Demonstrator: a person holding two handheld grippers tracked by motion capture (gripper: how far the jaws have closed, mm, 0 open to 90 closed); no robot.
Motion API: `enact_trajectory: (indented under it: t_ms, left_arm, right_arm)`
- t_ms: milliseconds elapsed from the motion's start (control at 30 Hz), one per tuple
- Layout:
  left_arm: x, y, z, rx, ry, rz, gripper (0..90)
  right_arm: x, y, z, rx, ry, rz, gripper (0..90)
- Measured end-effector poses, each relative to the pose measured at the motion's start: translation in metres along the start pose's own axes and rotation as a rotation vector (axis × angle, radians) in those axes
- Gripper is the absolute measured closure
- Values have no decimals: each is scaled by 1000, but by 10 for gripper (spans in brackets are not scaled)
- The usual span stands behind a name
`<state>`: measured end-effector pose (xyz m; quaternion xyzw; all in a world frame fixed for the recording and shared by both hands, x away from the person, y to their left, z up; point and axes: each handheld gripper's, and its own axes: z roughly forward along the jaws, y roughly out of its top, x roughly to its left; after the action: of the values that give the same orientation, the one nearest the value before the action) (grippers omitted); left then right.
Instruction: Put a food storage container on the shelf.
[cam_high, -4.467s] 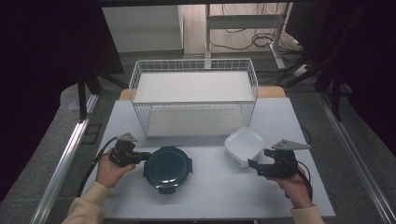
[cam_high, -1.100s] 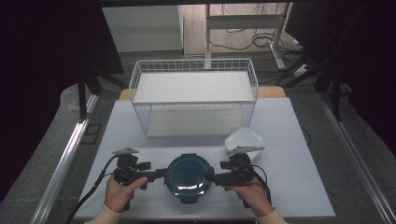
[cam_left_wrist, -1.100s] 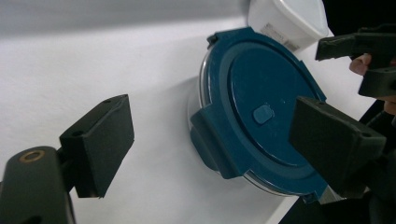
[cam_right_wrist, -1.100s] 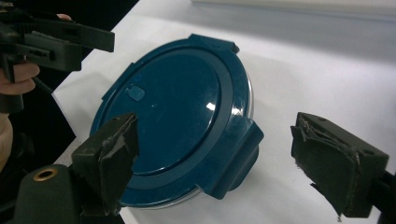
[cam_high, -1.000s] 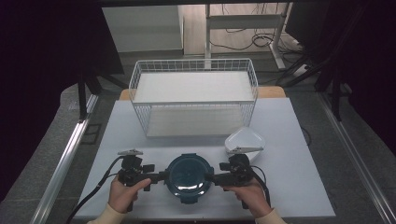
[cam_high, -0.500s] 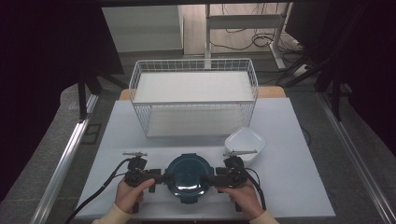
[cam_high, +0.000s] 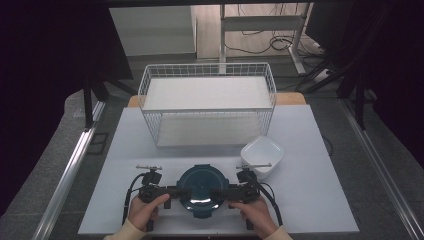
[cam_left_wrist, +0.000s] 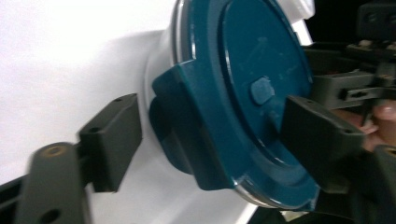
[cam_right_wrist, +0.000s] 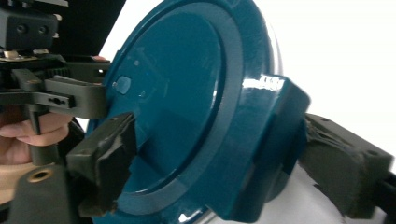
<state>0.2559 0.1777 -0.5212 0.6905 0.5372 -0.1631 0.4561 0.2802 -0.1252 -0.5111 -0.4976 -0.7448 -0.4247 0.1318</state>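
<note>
Bright table; dark surroundings; blurred close-ups

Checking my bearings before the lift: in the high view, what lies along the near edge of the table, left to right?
Left hand-held gripper → teal-lidded round container → right hand-held gripper; the white bowl sits farther right and farther back.

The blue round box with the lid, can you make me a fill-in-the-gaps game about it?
1. The lid of the container is dark ____.
2. The container sits between the left gripper and the ____ gripper.
3. The white bowl has ____ inside.
4. Behind the container stands a white wire ____.

Missing words: blue; right; nothing; basket
</note>
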Motion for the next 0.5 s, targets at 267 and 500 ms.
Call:
enact_trajectory:
  t_ms: [267,500]
  left_arm:
    - [1,0,-1,-11,-7,-43,310]
    - [-6,-1,-4,-34,2,-47,360]
  right_arm:
    - [-2,0,1,8,20,54,179]
    - [-8,0,-5,-11,43,103,254]
